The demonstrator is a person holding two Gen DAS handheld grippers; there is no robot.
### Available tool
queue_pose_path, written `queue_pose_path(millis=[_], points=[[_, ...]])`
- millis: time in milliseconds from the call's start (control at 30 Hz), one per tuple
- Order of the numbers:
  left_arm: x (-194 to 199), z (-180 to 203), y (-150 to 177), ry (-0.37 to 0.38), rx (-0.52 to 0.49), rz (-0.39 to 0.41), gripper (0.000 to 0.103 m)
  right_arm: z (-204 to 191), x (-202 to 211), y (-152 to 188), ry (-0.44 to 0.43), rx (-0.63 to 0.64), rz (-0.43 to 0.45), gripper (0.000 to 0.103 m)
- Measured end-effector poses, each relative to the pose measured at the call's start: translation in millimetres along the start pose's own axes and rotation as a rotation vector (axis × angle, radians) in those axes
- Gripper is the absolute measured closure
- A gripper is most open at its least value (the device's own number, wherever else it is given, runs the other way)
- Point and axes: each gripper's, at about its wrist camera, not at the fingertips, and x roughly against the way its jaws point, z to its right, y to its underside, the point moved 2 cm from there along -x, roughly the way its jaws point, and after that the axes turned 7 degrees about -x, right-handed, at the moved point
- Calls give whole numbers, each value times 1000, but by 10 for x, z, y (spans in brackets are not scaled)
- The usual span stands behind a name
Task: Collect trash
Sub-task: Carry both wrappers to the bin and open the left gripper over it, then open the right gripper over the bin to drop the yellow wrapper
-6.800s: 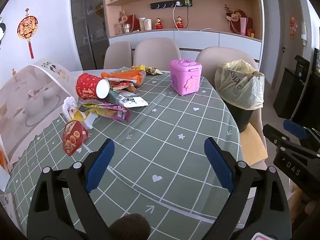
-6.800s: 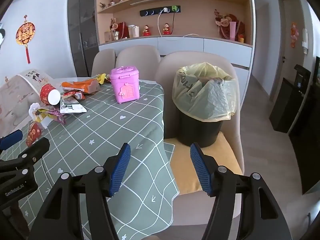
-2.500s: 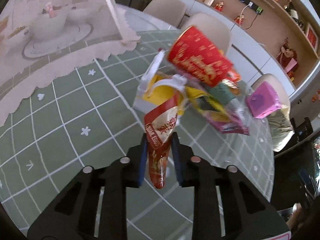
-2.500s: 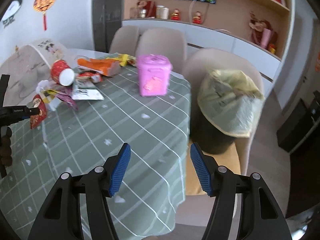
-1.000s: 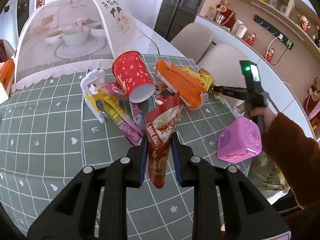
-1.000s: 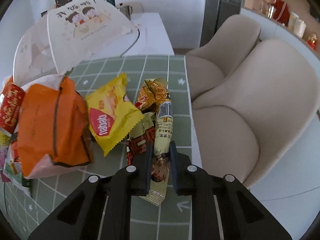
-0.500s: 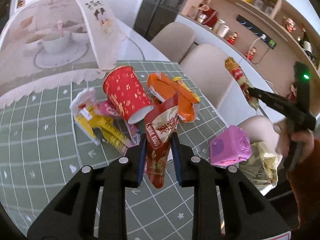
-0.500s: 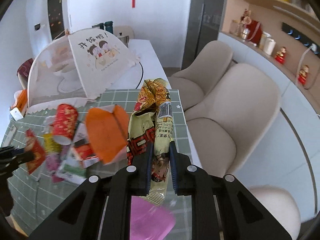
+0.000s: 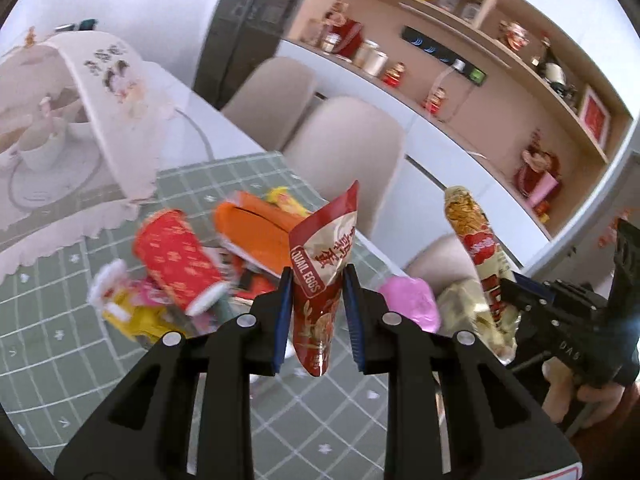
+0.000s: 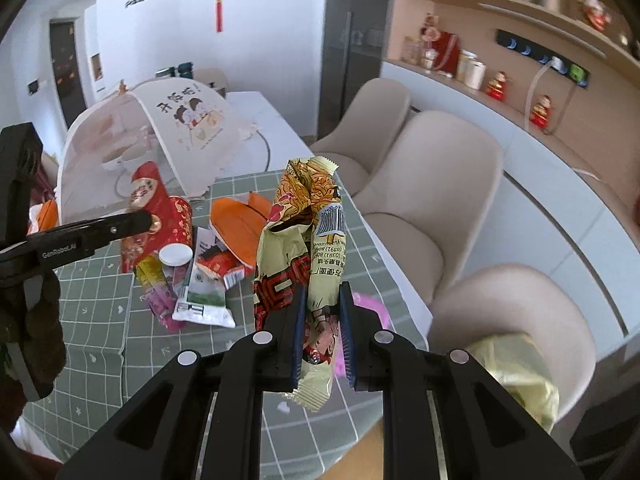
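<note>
The left tool (image 9: pixel 319 302) is clamped on a red quail-egg pouch (image 9: pixel 326 276), its blue pads pressed to both sides of the pouch's lower half. The pouch stands upright between them, its torn top above the fingertips and its bottom corner hanging below, lifted clear of the green checked tabletop (image 9: pixel 68 356).

The right tool (image 10: pixel 323 330) is likewise closed on a crumpled yellow noodle wrapper (image 10: pixel 308 240). The wrapper rises well above the fingertips, barcode side showing, and its sealed end dangles below the pads. From the left wrist view the same wrapper (image 9: pixel 478 264) stands tall in the right tool at the right, with the person's hand (image 9: pixel 568 398) gripping the handle beneath.

Both pieces are held up in the air, over the tabletop's near side. The rest of the litter lies in a heap toward the far edge: a red paper cup (image 10: pixel 172 220) on its side, an orange packet (image 10: pixel 236 228) just beside it, a white and green wrapper (image 10: pixel 206 292) and a pink-yellow one (image 10: pixel 158 288) nearer. A pink box (image 9: pixel 410 300) sits by the right edge. Beyond that edge, on a chair, the yellow-lined bin (image 10: pixel 516 368) shows low to the right of the right tool. A mesh food cover (image 10: pixel 160 136) stands at the far left.
</note>
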Motion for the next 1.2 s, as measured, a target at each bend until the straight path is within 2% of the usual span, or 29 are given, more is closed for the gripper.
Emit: queue_pose_path(millis=[167, 267, 333, 467, 567, 667, 833, 900, 1000, 1033, 1100, 1133, 1200], points=[[-221, 420, 66, 75, -96, -15, 80, 291, 108, 212, 87, -21, 29, 86], [-390, 682, 98, 118, -133, -41, 80, 616, 177, 303, 102, -87, 38, 86], [-481, 883, 102, 148, -178, -44, 80, 890, 218, 353, 149, -112, 50, 86], [-752, 1291, 66, 271, -210, -75, 80, 1397, 224, 418, 202, -164, 58, 86], [-1052, 1755, 42, 341, -277, -107, 80, 1808, 226, 492, 260, -203, 63, 86], [-1352, 2121, 91, 398, -320, -159, 80, 2261, 233, 621, 304, -263, 58, 86], [-1966, 2807, 317, 480, -382, -301, 80, 2810, 257, 828, 332, -360, 50, 86], [-2190, 3025, 421, 499, -403, -372, 80, 2978, 257, 902, 346, -379, 53, 86], [-2497, 3254, 581, 490, -428, -461, 80, 3173, 244, 1022, 346, -422, 58, 86], [-2573, 3307, 618, 480, -434, -476, 78, 3204, 240, 1061, 344, -437, 58, 86], [-2679, 3340, 651, 479, -417, -488, 65, 3264, 235, 1107, 331, -461, 62, 86], [-2702, 3338, 648, 491, -403, -486, 61, 3267, 232, 1129, 322, -467, 63, 86], [-2710, 3323, 628, 508, -388, -480, 44, 3227, 204, 1179, 305, -471, 61, 86]])
